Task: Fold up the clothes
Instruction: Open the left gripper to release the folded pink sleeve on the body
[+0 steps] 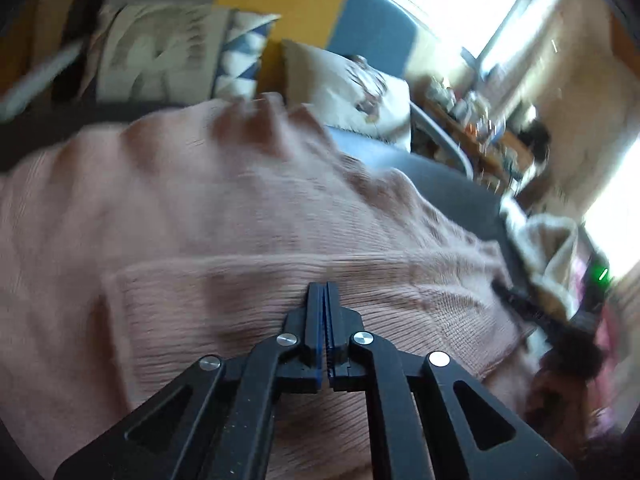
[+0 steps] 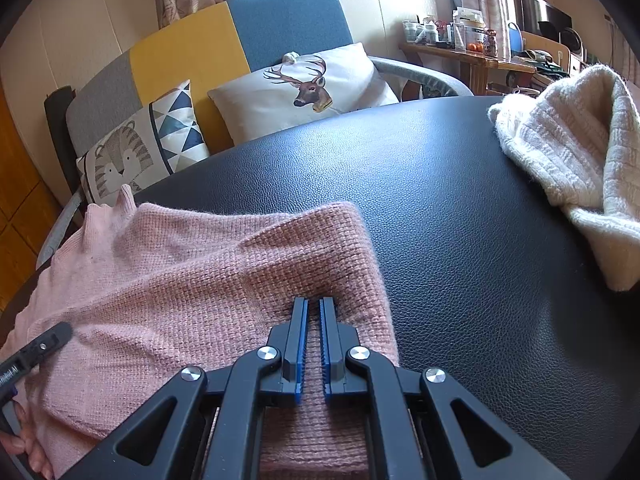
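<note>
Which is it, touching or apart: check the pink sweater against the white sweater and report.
Apart. The right wrist view shows the pink sweater lying at lower left and the white sweater at upper right, with bare black leather tabletop between them.

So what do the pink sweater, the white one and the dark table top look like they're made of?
Pink sweater: a soft knit, likely wool or acrylic, matte and slightly fuzzy, with visible stitch rows. White sweater: a chunkier, fluffier knit with a ribbed block pattern. Table top: looks like black leather or faux leather, with pebbled grain and a soft sheen.
</note>
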`<state>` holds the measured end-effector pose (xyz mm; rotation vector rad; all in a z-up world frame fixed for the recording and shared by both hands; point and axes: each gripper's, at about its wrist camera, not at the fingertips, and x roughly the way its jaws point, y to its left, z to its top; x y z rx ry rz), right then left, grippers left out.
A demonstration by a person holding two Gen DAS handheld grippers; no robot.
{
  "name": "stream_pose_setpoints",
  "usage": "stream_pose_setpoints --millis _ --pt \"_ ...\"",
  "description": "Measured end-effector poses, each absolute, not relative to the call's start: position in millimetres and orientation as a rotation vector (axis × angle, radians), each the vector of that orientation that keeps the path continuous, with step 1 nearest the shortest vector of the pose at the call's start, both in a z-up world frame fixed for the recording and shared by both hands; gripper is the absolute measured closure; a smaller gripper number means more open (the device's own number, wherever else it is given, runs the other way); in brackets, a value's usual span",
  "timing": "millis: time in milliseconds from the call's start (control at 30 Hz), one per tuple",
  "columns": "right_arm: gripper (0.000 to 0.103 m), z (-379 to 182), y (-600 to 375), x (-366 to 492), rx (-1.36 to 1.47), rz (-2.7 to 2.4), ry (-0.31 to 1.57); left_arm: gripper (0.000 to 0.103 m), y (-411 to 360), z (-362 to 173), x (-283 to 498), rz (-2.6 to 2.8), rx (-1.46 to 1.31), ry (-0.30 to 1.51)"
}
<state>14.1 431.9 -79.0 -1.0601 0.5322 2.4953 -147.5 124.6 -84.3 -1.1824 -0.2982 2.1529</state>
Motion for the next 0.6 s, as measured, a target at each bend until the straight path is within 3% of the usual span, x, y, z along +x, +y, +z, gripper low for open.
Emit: stream_pose_setpoints --millis 167,333,500,600 --pt "0.1 -79.2 433.7 14.8 -1.06 2.498 0.532 0.1 71.4 -89.9 -156.3 2.167 -1.223 -0.427" --pt "0.1 -79.3 434.6 14.8 -1.061 2.497 0.526 0.1 70.0 -67.2 -138.9 2.312 -1.15 -0.246" --pt "0.1 -79.4 435.4 14.5 -1.061 2.496 0.524 0.095 63.4 -55.7 -119.4 2.408 -1.096 -0.343" --pt "0.1 -79.4 435.4 14.2 -1.062 2.495 0.518 0.094 96.6 -62.7 -107.3 2.323 -1.111 -0.211"
